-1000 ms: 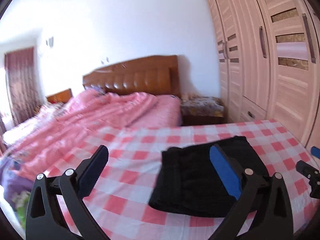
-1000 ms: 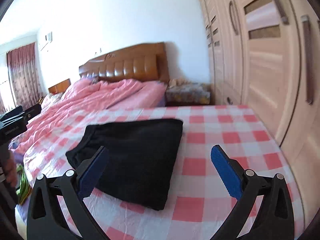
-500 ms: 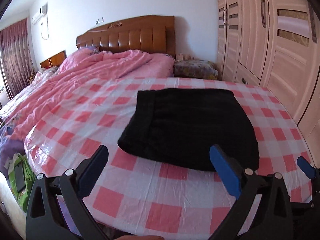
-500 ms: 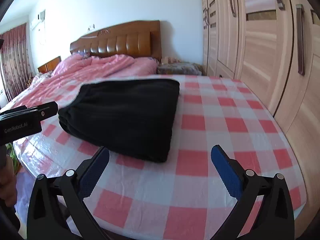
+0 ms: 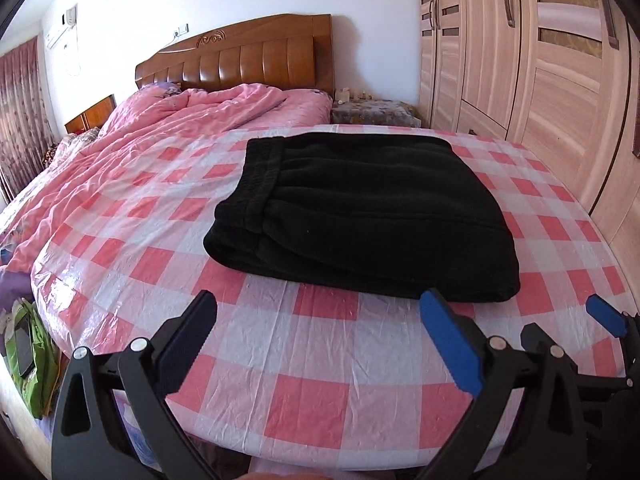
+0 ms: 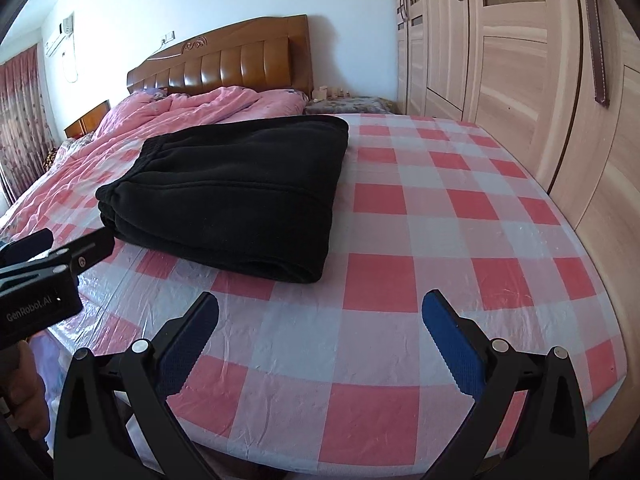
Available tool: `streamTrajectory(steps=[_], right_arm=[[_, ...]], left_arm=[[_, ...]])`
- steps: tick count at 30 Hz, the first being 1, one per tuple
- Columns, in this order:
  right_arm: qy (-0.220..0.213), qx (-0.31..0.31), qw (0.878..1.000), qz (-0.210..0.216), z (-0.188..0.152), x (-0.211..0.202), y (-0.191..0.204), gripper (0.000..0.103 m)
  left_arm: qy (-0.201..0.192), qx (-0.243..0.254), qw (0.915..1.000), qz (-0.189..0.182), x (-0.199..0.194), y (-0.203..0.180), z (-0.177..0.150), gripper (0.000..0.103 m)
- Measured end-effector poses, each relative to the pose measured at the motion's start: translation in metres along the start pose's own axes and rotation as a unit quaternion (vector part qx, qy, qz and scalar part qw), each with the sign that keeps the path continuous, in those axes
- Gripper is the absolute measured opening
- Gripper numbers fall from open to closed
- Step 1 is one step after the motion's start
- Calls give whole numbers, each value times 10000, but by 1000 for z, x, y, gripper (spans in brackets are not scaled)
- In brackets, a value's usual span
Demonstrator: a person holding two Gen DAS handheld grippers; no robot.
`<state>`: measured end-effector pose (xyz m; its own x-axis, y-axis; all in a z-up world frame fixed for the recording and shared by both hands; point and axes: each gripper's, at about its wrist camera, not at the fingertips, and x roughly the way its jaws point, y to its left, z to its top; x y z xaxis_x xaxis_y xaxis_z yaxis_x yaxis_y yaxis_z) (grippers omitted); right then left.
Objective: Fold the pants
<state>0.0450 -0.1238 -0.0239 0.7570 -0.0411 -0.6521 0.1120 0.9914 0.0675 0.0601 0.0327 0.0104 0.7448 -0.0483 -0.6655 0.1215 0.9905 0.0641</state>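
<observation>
- Black fleece pants [image 5: 360,216], folded into a thick rectangular stack, lie on a red-and-white checked plastic sheet [image 5: 320,392] that covers the foot of the bed; the elastic waistband faces the sheet's left edge, and the stack sits left of the sheet's centre in the right wrist view [image 6: 236,192].
- Lower layers of the fold are hidden under the top layer; how many there are cannot be told.
- Left gripper [image 5: 320,344]: fingers spread wide, nothing between them, hanging above the sheet's near edge, short of the pants.
- Right gripper [image 6: 320,346]: fingers likewise spread and empty, over bare sheet near the near-right corner.
- Hand [image 6: 24,392] on the left gripper's handle, cut off by the frame edge.
- Green bag [image 5: 30,356] beside the bed's left side holds a dark flat object, too small to identify.
- Pink quilt [image 5: 160,136], wooden headboard [image 5: 248,56] and wardrobe [image 5: 540,60] lie beyond.
</observation>
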Motion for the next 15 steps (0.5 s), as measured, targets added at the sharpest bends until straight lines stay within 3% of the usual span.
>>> streamTrajectory(steps=[15], right_arm=[[68,-67,9999,78,-2,0,7,98]], left_arm=[[118,-6,9999,-56,5,2,-8,101]])
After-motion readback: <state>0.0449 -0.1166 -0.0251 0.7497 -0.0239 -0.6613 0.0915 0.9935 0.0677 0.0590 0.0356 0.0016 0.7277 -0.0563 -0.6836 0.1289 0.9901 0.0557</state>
